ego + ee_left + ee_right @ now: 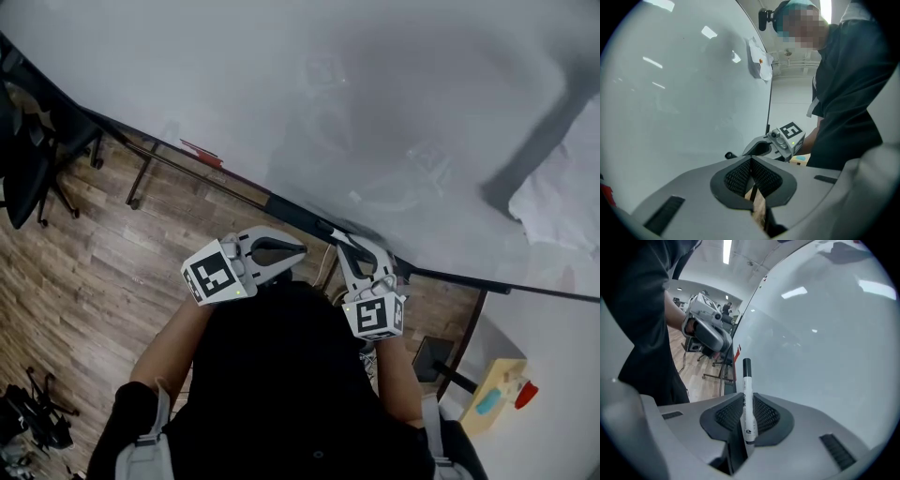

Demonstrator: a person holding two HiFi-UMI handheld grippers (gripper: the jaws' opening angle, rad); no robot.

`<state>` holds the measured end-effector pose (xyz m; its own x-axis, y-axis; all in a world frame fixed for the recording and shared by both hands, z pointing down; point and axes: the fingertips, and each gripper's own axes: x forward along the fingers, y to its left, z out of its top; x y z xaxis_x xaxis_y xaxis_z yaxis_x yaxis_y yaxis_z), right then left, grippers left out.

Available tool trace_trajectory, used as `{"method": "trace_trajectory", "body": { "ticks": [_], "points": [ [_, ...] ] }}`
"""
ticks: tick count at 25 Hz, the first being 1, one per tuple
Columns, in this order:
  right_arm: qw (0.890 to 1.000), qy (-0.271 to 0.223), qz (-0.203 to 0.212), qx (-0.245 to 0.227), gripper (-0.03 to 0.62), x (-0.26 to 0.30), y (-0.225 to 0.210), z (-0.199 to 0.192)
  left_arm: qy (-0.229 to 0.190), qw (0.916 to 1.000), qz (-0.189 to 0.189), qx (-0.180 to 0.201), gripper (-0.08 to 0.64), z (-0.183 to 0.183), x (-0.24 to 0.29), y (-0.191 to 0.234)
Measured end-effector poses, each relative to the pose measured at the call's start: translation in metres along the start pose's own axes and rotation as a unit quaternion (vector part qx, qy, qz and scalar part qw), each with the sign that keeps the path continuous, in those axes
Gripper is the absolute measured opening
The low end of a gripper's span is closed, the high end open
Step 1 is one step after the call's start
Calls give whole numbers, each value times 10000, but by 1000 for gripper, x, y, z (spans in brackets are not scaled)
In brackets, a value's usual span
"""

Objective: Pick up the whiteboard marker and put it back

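The whiteboard marker [747, 401], white with a black cap, stands upright between the pads of my right gripper [746, 405], which is shut on it close to the whiteboard [815, 343]. In the head view the right gripper [361, 248] is just over the dark ledge [291, 214] along the board's lower edge. My left gripper [281, 251] hovers beside it to the left. Its pads [761, 174] are closed together with nothing between them. The left gripper view shows the right gripper [780, 140] by the board.
A small red object [202, 152] lies further left on the ledge. White paper [562, 202] hangs on the board at right. An office chair [28, 159] stands on the wood floor at left, black gear [33, 422] lies bottom left, and a low yellow stand [492, 398] is bottom right.
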<state>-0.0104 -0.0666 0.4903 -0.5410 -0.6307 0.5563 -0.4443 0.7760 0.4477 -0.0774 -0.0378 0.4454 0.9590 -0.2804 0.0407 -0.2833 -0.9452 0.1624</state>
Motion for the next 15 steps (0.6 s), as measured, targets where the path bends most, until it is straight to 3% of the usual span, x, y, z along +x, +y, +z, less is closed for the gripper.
{"method": "trace_trajectory", "body": {
  "ticks": [5, 8, 12, 15],
  "points": [
    [9931, -1097, 61, 400, 73, -34, -20, 50, -18, 9998, 66, 169, 12, 10, 2, -1],
    [9744, -1767, -130, 1383, 72, -63, -35, 69, -3, 9992, 55, 389, 12, 21, 7, -6],
    [9652, -2193, -13, 1424, 72, -101, -45, 76, -16, 9981, -64, 606, 12, 39, 15, -16],
    [9468, -2822, 94, 1542, 72, -125, -56, 91, -62, 9972, -134, 739, 12, 48, 17, -20]
  ]
}}
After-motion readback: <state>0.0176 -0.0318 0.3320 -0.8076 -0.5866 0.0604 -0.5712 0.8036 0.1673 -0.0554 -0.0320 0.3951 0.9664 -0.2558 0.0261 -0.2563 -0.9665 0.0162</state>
